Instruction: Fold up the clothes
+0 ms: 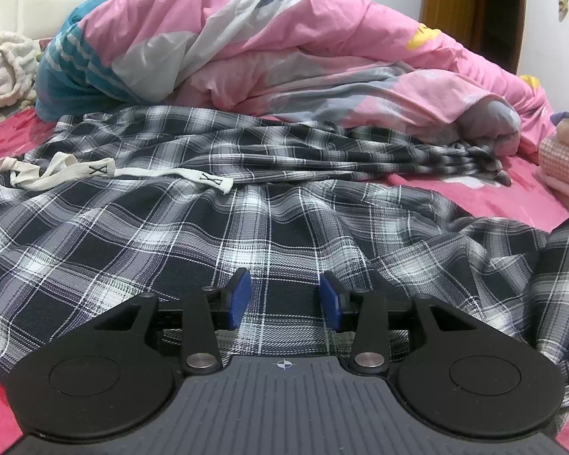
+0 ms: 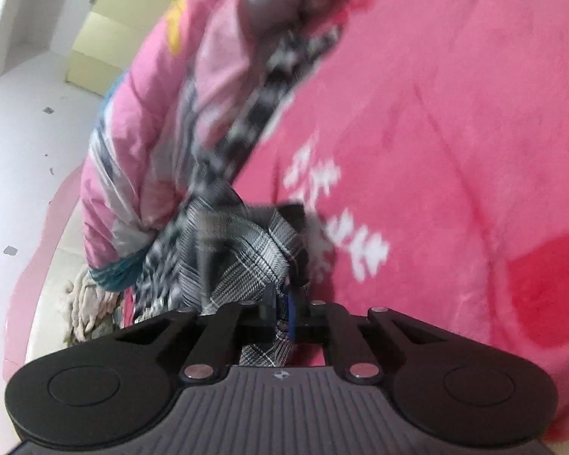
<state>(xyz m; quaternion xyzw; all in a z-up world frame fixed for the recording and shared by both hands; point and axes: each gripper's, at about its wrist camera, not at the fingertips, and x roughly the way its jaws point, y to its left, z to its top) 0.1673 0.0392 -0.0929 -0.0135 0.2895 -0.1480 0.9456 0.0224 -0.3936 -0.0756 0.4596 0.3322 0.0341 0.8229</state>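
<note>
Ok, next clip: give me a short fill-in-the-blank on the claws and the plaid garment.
1. The left claw hovers over the plaid garment with its jaws ____.
2. The right claw is shut on a bunch of ____ fabric.
3. The drawstring lying on the garment is ____ in colour.
4. Behind the garment, a mostly ____ quilt is heaped on the bed.

Missing words: open; plaid; white; pink

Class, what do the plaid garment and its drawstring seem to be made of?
Plaid garment: thin woven fabric, likely cotton blend, matte; it drapes in soft wrinkles. Drawstring: flat off-white woven tape, probably cotton, with frayed ends.
</note>
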